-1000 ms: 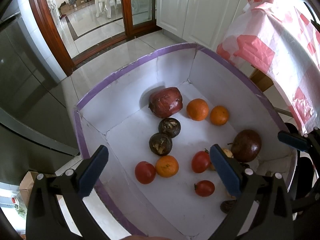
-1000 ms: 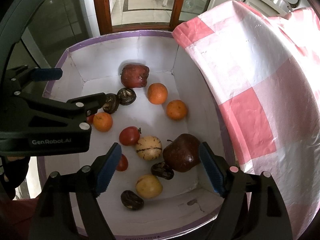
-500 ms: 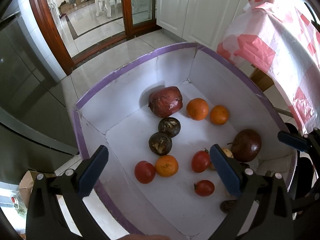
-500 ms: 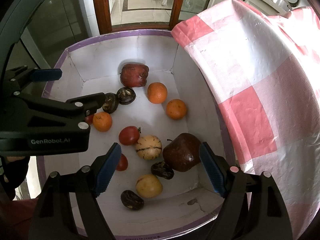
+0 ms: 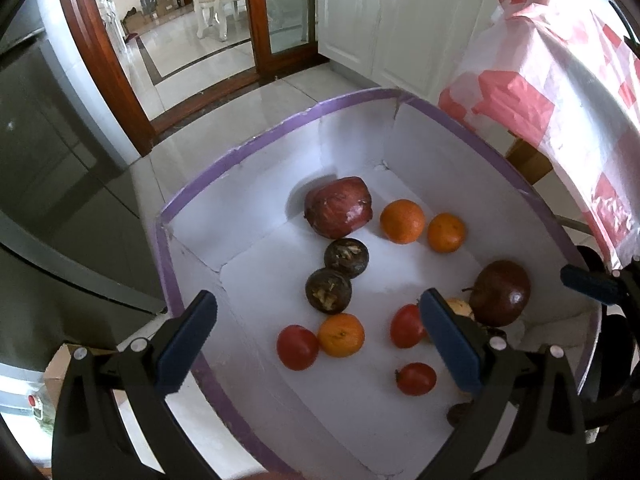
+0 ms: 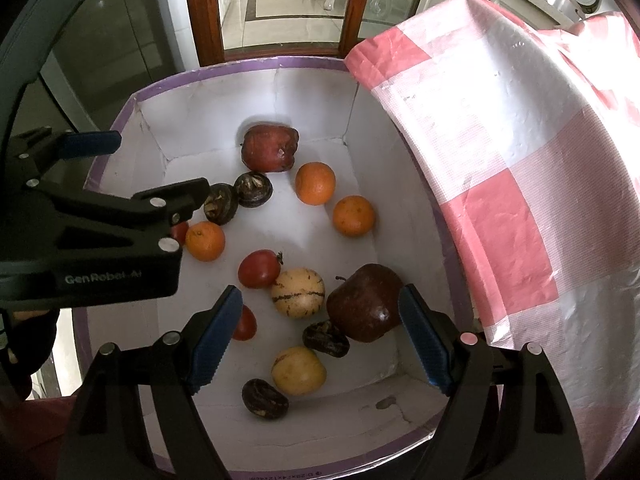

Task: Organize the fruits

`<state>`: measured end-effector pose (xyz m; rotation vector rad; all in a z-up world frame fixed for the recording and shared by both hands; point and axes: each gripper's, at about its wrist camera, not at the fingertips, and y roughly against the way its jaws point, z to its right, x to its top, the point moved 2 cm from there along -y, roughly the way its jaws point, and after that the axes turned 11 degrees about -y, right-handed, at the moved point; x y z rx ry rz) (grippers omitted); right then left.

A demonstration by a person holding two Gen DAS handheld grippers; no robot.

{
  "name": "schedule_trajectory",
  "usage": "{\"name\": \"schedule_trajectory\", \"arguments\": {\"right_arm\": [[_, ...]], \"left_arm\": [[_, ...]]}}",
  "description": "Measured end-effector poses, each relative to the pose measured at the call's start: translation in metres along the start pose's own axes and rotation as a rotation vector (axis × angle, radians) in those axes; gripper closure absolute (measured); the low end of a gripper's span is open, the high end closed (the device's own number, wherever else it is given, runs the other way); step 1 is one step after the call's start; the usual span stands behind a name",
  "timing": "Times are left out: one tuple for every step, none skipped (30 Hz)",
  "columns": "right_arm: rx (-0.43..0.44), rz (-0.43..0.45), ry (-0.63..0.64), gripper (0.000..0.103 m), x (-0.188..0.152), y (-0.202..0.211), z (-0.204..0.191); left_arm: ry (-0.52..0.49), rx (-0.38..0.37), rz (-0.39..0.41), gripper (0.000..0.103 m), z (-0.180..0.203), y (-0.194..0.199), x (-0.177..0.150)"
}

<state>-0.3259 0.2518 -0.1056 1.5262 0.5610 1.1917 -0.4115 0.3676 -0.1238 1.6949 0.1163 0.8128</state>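
White box (image 6: 312, 92) holds oranges (image 6: 315, 183), tomatoes (image 6: 259, 269), apple (image 6: 366, 302), loose.

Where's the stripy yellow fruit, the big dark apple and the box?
stripy yellow fruit (image 6: 298, 293), right wrist view, on its middle.
big dark apple (image 6: 365, 302), right wrist view, on its front.
box (image 6: 280, 61), right wrist view, on its purple rim.

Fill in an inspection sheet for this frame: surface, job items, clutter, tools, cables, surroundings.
Surface: white box with purple rim, standing on tiled floor.
Job's things: loose in the box, three oranges, three tomatoes, two large dark red fruits, striped pale melon, yellow fruit, several dark wrinkled fruits.
Clutter: nothing seen.
Grippers: left tool and right tool both open, empty, above the box.
Cables: nothing seen.
Surroundings: pink-checked cloth over the box's right edge, white cabinets, wooden door frame.
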Motion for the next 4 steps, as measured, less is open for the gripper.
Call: {"name": "schedule_trajectory", "arguments": {"right_arm": [[0.001,0.002,0.001,0.025,-0.0001,0.0004,-0.0004],[0.003,0.004,0.002,0.025,0.0003,0.0005,-0.0010],[0.005,0.006,0.002,0.025,0.0005,0.0015,-0.0013],[0.008,0.010,0.003,0.025,0.0003,0.0029,-0.0019]], "left_arm": [[0.002,0.000,-0.001,0.002,-0.0003,0.0008,0.0002],[0.003,0.003,-0.003,0.002,-0.0017,0.0020,0.0012],[0.005,0.004,-0.005,0.002,-0.0023,0.0031,0.0016],[0.006,0.004,-0.007,0.002,-0.0031,0.0046,0.0017]]}}
